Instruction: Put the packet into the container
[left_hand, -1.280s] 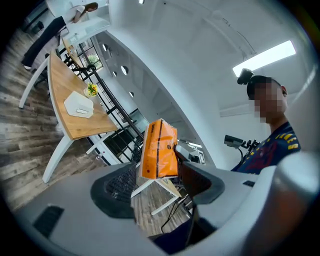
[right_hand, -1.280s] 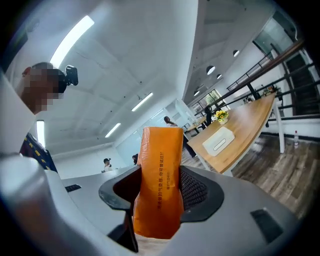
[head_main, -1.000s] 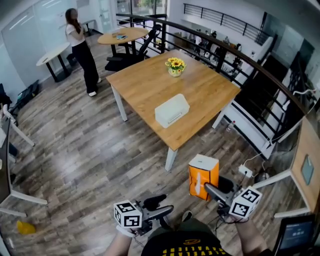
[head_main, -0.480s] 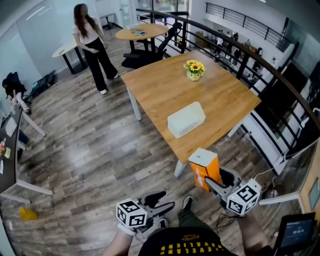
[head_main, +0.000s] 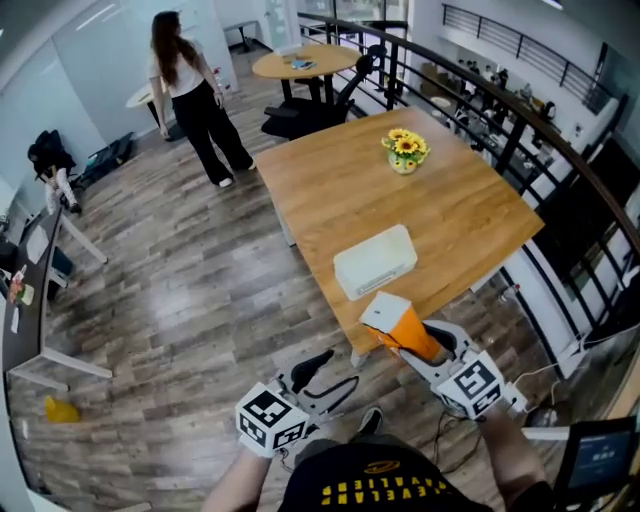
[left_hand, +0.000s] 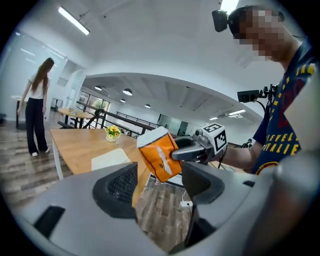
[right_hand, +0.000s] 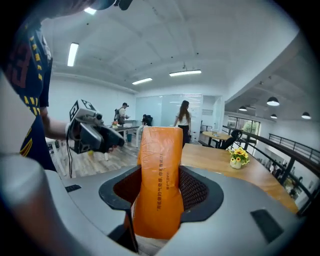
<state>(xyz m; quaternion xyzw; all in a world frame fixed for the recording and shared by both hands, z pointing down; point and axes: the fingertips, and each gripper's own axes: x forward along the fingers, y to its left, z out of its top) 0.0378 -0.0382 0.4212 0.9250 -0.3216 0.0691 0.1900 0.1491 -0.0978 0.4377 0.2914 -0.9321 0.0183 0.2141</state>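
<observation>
1. Square light-wood surface: sits larger and closer in the head view than a second ago, so the person has closed in on it. The approach looks nearly done.
2. White rectangular plastic container: lies near the surface's near edge. Its top looks shut from here and its contents can't be seen. My read is that the lid has to come off before anything goes in.
3. Orange packet with white top: was upright a second ago and is now tipped, with the white end pointing at the container. In the head view it is over the surface's near edge, just short of the container and not touching it. It is held in the air, not yet inside.
4. Right gripper: its fingers are clamped on the packet's lower half, and the right gripper view shows the orange body wedged between both pads.
5. Left gripper: its fingers are spread with nothing between them, only floor showing through. It now sits higher and closer to the surface, free for the lid, I'd guess.
6. Small pot of yellow flowers: at the far side of the surface, well apart from the container and out of the way.
</observation>
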